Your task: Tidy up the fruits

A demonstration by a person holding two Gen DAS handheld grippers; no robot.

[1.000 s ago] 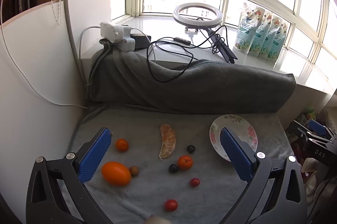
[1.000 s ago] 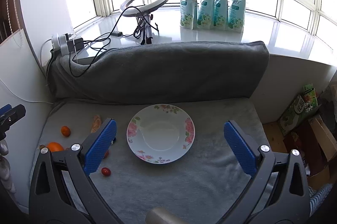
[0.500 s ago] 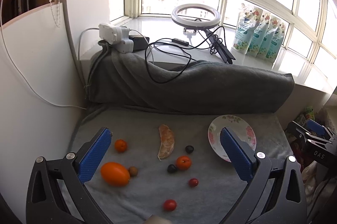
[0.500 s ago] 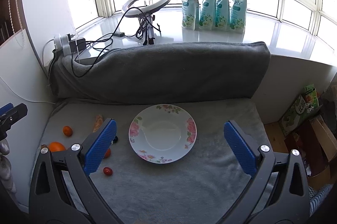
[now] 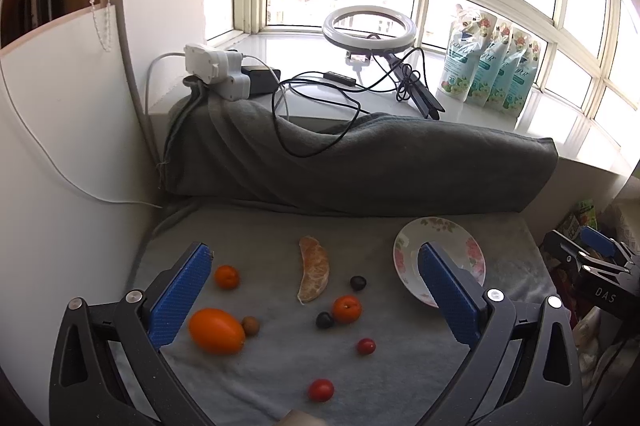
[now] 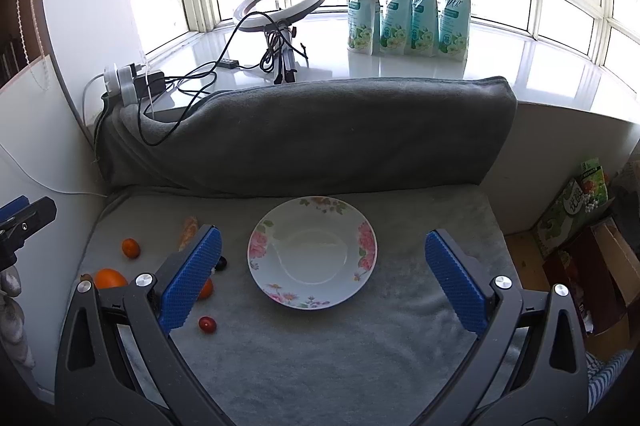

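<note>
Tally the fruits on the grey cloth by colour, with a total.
Orange: 4, the big oval one, two small round ones and the peeled segment
Red: 2
Dark: 2
Brown: 1
Total: 9

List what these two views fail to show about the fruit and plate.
- Right wrist view: the right gripper finger pad covers most of the orange segment and small orange fruit.
- Left wrist view: the left gripper finger hides part of the plate.
- Dark round fruit: too small to identify.
</note>
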